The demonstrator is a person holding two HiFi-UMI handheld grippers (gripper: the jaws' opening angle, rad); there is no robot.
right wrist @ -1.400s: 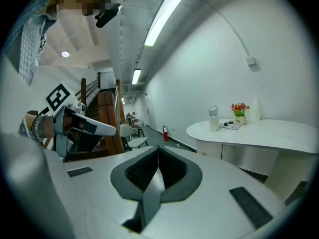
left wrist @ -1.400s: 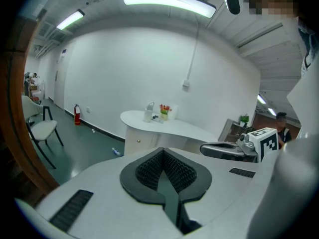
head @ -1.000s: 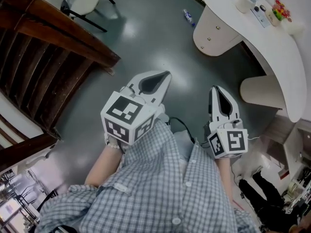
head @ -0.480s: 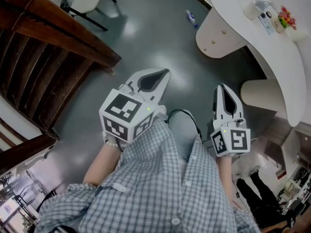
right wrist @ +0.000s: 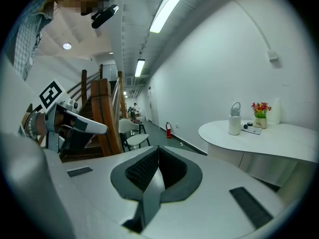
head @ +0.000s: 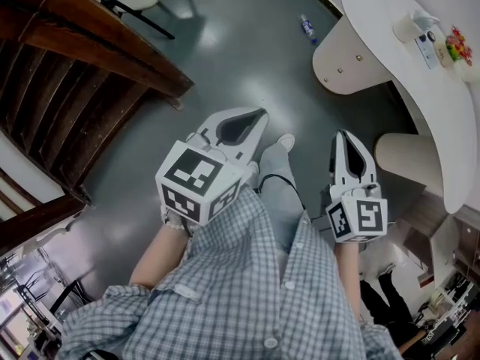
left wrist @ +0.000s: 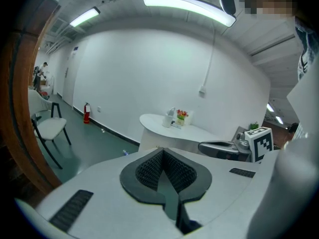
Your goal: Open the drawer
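No drawer shows in any view. In the head view my left gripper and my right gripper are held out in front of a checked shirt, above the grey floor. Both point forward and slightly down. In the left gripper view the left gripper has its black pads pressed together with nothing between them. The right gripper looks the same in the right gripper view: shut and empty. The right gripper's marker cube appears at the right of the left gripper view.
A dark wooden staircase rises at the left. A curved white table stands at the right with a white jug and flowers on it. A chair and a plastic bottle are on the floor ahead.
The person has walked forward: the table and staircase have slid across the head view, and a leg with a white shoe has stepped out between the grippers. Both grippers stay shut.
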